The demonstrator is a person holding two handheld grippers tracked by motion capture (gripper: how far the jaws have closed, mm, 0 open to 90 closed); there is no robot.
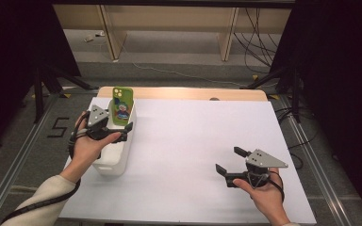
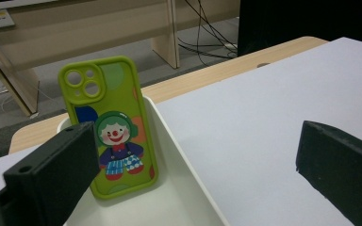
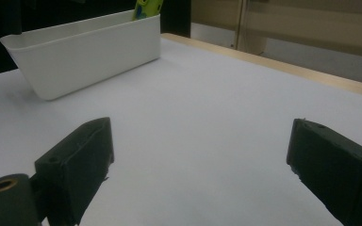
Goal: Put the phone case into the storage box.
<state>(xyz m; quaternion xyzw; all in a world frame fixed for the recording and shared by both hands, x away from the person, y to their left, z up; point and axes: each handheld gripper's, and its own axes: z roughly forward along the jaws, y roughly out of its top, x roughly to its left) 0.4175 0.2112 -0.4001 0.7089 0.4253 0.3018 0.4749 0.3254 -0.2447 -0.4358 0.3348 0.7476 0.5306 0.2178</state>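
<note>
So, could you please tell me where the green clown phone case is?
The green clown phone case stands upright at the far end of the white plastic bin, table's left side, just beyond the left gripper.

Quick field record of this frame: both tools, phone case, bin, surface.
left tool: open, over the white bin, jaws apart with nothing between them
right tool: open, above bare table at the person's right, holding nothing
phone case: green, clown print, standing upright at the bin's far end, leaning on its end wall
white bin: oblong, on the table's left side
table: white sheet over a wooden top
contact: neither tool touches the case
</note>
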